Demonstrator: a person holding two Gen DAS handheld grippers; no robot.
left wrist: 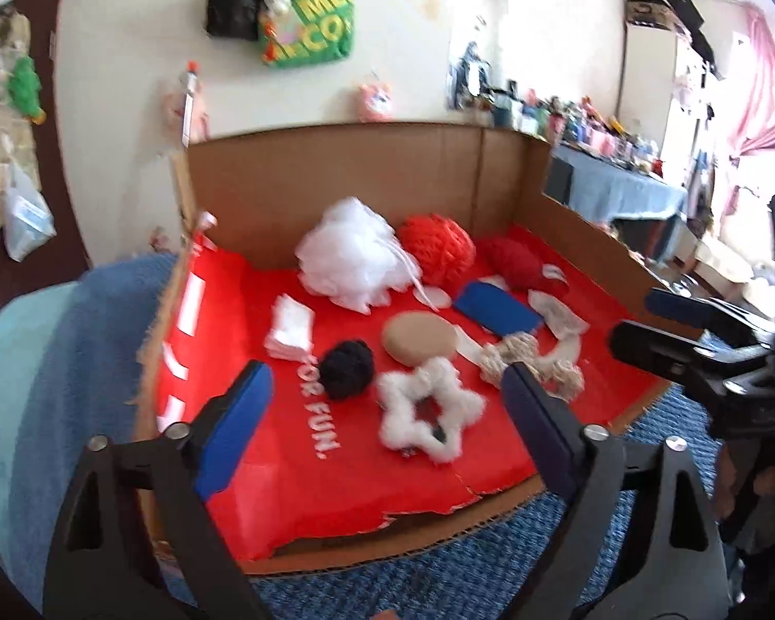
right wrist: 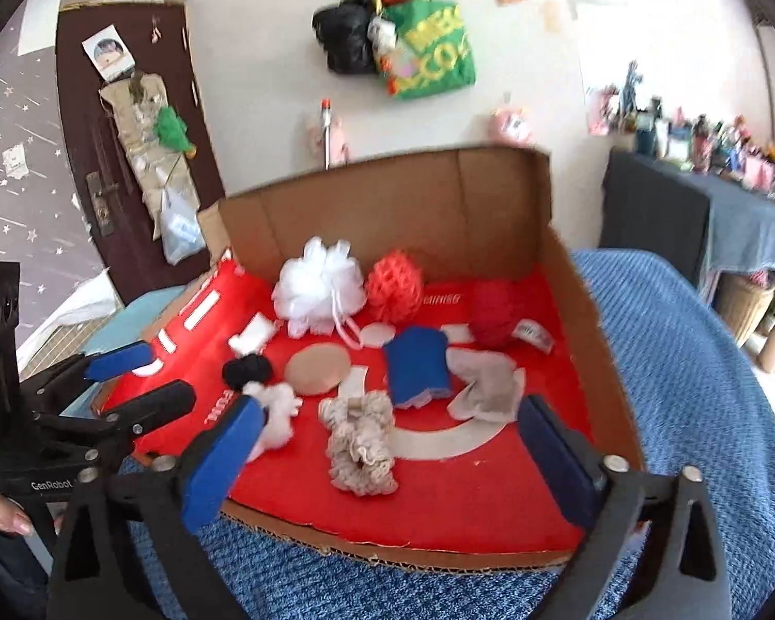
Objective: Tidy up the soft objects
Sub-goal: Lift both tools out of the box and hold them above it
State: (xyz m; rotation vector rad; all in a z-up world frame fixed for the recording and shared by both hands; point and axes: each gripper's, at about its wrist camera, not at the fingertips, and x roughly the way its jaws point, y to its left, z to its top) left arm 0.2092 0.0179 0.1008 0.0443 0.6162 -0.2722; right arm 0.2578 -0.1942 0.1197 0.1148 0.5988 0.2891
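An open cardboard box [left wrist: 336, 181] with a red lining holds several soft things: a white mesh pouf [left wrist: 351, 253], an orange pouf [left wrist: 436, 248], red yarn [left wrist: 516, 263], a blue cloth [left wrist: 496, 310], a tan round sponge [left wrist: 418, 343], a black pom [left wrist: 346, 367], a white fluffy star [left wrist: 429, 413] and a beige scrunchie [right wrist: 359, 439]. My left gripper [left wrist: 385, 369] hovers open over the box's front, above the star, gripping nothing. My right gripper [right wrist: 391, 403] is open above the scrunchie, also empty. Each gripper shows in the other's view, the right gripper [left wrist: 640, 325] and the left gripper [right wrist: 168, 373].
The box rests on a blue blanket [right wrist: 671, 361]. A stack of white pads [left wrist: 289, 333] and a grey cloth [right wrist: 485, 387] also lie inside. Bags hang on the wall [right wrist: 429, 46] behind, a dark door [right wrist: 129, 155] stands at left and a cluttered table [right wrist: 723, 196] at right.
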